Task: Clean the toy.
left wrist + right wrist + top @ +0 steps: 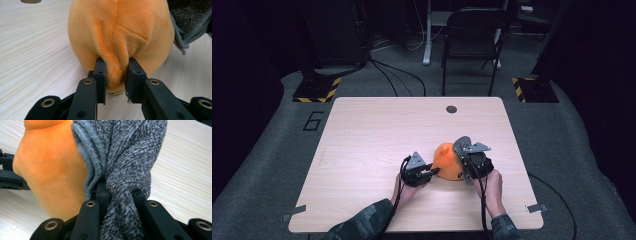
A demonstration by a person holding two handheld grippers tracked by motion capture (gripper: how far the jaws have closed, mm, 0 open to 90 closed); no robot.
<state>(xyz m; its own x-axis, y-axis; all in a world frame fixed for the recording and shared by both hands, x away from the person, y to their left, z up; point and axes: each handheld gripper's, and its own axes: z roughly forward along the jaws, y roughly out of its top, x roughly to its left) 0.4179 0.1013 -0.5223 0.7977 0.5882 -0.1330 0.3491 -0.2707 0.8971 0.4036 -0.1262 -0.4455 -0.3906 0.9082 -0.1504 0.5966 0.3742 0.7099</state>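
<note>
We pinch the round orange plush toy [120,37] with our left gripper [115,75]; our right gripper [120,195] clamps the fuzzy grey cloth [130,157], near the table's [362,130] front edge.

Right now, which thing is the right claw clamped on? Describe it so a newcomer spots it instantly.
On the light wooden table, look near the front edge for the orange plush toy. Against its right side sits the grey cloth, bunched in the right claw. It is fuzzy, speckled and dark grey, with a ribbed hem, unlike the smooth orange plush.

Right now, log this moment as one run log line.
left gripper: shut on orange plush toy | right gripper: shut on grey cloth | cloth against toy | both on table
</note>
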